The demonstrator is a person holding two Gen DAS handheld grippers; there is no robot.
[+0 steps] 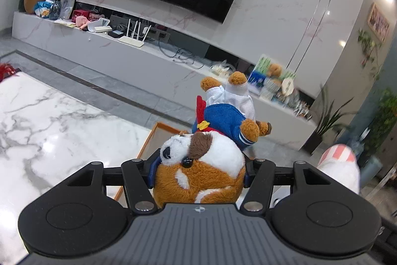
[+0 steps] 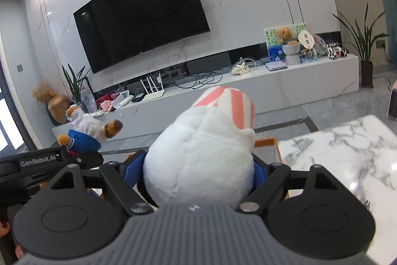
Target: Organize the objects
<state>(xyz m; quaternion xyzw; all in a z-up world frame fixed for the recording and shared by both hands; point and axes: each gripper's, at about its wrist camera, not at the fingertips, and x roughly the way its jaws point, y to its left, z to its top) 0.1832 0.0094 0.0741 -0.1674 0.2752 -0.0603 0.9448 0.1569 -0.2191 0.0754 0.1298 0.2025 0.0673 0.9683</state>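
Left gripper [image 1: 198, 173] fingers clamped on brown-and-white plush dog [image 1: 201, 165], dressed teddy bear [image 1: 228, 111] riding on top. Right gripper [image 2: 198, 170] fingers clamped on white plush toy [image 2: 201, 160] with pink-striped end. Both held in air above orange-rimmed box [image 1: 148, 140] beside marble counter [image 1: 49, 121]; television [image 2: 144, 16] on wall ahead.

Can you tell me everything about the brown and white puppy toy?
The fluffy brown-and-white plush puppy has a white face, a dark brown ear patch, a black nose and a shiny black bead eye. Its body is orange-brown fur with white spots. It lies tipped sideways, squeezed between the blue pads of the left claw, held up in the air. A teddy bear in a blue-and-white outfit hangs upside down right behind it, seemingly touching.
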